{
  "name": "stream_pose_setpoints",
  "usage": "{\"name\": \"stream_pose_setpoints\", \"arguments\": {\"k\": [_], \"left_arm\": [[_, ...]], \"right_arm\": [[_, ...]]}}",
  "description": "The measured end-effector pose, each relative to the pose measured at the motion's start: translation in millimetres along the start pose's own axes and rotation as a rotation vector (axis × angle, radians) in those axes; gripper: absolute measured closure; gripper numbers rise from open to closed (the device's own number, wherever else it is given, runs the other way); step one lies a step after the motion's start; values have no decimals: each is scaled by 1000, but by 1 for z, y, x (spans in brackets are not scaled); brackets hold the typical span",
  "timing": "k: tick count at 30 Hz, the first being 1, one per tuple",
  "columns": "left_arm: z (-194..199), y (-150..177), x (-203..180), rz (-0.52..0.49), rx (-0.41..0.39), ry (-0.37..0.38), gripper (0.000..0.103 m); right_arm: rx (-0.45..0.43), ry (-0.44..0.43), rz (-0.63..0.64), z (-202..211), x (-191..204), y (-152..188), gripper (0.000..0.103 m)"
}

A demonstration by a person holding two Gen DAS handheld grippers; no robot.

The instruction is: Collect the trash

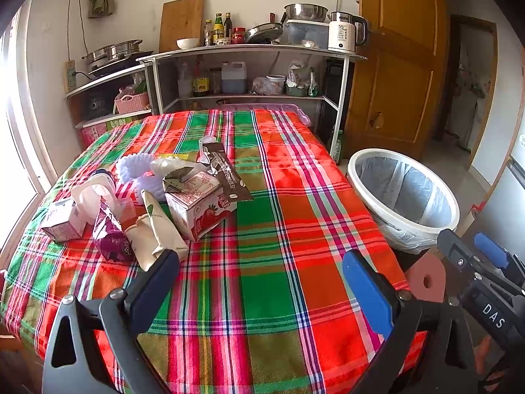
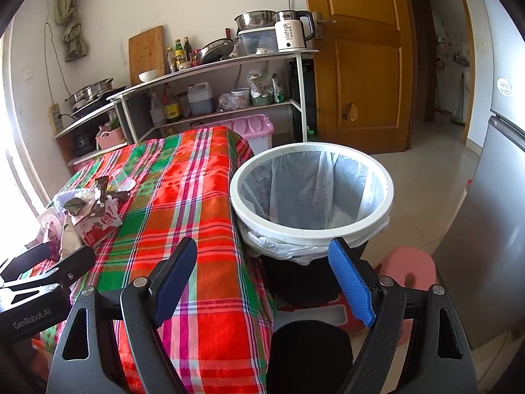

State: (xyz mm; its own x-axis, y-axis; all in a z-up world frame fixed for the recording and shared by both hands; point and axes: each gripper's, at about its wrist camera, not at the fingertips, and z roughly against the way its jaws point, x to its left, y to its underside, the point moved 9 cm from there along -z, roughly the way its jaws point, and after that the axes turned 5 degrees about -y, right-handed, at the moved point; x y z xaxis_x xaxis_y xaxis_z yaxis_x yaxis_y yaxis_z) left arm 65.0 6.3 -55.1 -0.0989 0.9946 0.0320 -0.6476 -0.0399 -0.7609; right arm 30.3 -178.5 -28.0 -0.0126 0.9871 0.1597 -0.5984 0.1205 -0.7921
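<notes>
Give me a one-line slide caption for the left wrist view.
Open left gripper above plaid tablecloth, trash pile left, lined bin right.

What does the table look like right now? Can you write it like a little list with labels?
table: plaid cloth
trash: pile at the table's left side, with a strawberry carton, a beige pouch and a brown wrapper
bin: white-rimmed bin beside the table, lined with a bag, nothing seen inside
left gripper: open, holding nothing
right gripper: open, holding nothing, near the bin
</notes>
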Motion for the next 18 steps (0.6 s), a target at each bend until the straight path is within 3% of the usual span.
{"name": "stream_pose_setpoints", "arguments": {"k": [18], "left_arm": [[-1, 1, 1, 3, 3, -3, 2]], "right_arm": [[2, 1, 0, 1, 0, 1, 21]]}}
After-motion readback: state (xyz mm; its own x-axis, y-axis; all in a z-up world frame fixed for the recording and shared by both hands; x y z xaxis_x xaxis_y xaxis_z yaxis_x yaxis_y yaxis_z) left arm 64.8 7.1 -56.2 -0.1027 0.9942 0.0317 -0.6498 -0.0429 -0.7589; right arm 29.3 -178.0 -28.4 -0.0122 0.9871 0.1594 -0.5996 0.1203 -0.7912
